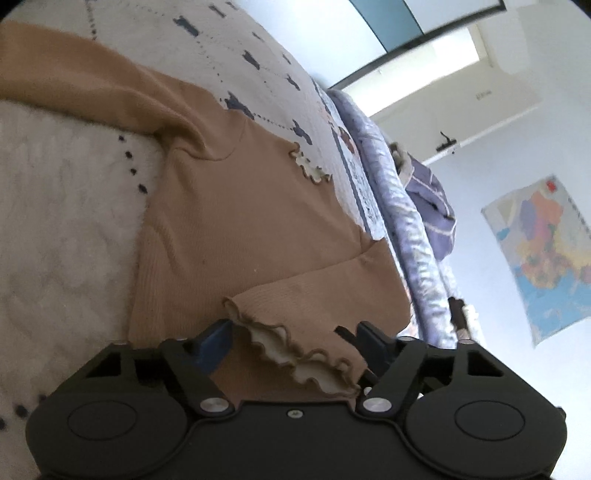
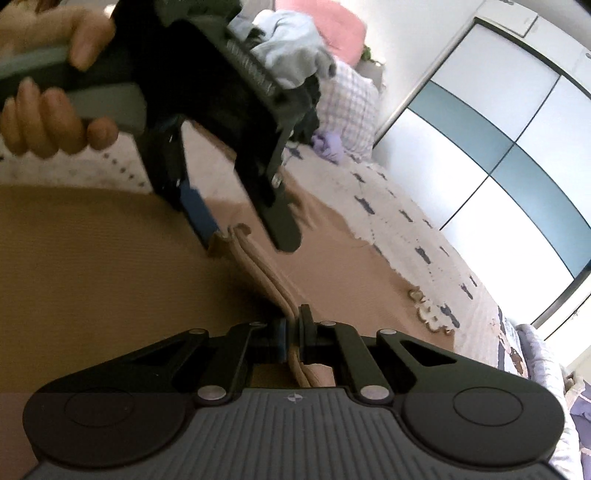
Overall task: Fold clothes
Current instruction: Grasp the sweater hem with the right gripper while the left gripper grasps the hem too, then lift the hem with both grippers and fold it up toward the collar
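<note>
A brown ribbed top (image 1: 240, 221) lies spread on the cream quilted bed cover (image 1: 55, 221). Its sleeve is folded across the body, and the frilled cuff (image 1: 295, 350) lies between the fingers of my left gripper (image 1: 295, 343). Those fingers stand apart on either side of the cuff, so the gripper is open. In the right wrist view, my right gripper (image 2: 292, 325) is shut on a doubled edge of the brown top (image 2: 92, 258). This edge runs up to the left gripper (image 2: 251, 240), which a person's hand (image 2: 55, 122) holds from above.
A heap of clothes (image 2: 288, 44), a pink cushion (image 2: 332, 26) and a checked pillow (image 2: 351, 99) sit at the bed's far end. A lilac blanket (image 1: 406, 221) lines the bed's edge. A wardrobe (image 2: 498, 147) and a wall map (image 1: 546, 258) stand beyond.
</note>
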Motion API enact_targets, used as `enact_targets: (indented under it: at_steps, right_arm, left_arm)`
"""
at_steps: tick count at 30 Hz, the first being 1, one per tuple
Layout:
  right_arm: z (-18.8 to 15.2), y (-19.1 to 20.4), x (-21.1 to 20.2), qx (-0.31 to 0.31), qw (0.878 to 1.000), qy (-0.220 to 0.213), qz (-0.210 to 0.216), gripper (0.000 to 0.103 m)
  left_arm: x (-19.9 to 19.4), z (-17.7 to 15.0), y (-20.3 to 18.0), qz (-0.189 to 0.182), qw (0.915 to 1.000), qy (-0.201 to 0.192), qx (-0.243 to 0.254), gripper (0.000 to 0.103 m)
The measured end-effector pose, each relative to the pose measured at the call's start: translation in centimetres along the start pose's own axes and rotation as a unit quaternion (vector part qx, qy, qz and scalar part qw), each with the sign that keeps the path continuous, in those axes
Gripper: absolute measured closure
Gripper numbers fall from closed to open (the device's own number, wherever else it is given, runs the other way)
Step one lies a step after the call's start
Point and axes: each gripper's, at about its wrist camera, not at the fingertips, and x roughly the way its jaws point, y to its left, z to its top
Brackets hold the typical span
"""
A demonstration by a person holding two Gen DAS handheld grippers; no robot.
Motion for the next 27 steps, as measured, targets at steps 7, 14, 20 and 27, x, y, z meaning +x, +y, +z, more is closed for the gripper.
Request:
enact_targets:
  at_steps: [7,14,20,27]
  right_arm:
    - [-0.5,-0.4,-0.4,0.017,1.000,-0.003,-0.001,0.094]
    - [-3.8,-3.7,0.8,0.039,0.990,0.065,-0.121,0.045]
    - [-7.0,-8.5,1.5,0.110,0.978,0.101,-0.148,0.029]
    - [-6.8,-11.5,-1.0,0.157,0.982,0.095,-0.047,0.023]
  left_arm:
    - [0.7,-0.6,0.1,0.002,0.9990,-0.031,-0.033,0.101]
    - [-2.9,-0.3,-3.3,0.041,0.9907,-0.126,0.029,0.101]
    - [-4.3,-0.5,-4.1,0.037,0.9916,-0.121,0.027,0.101]
    - [-6.7,0.6,-1.8,0.041,0.9914,-0.124,-0.003,0.101]
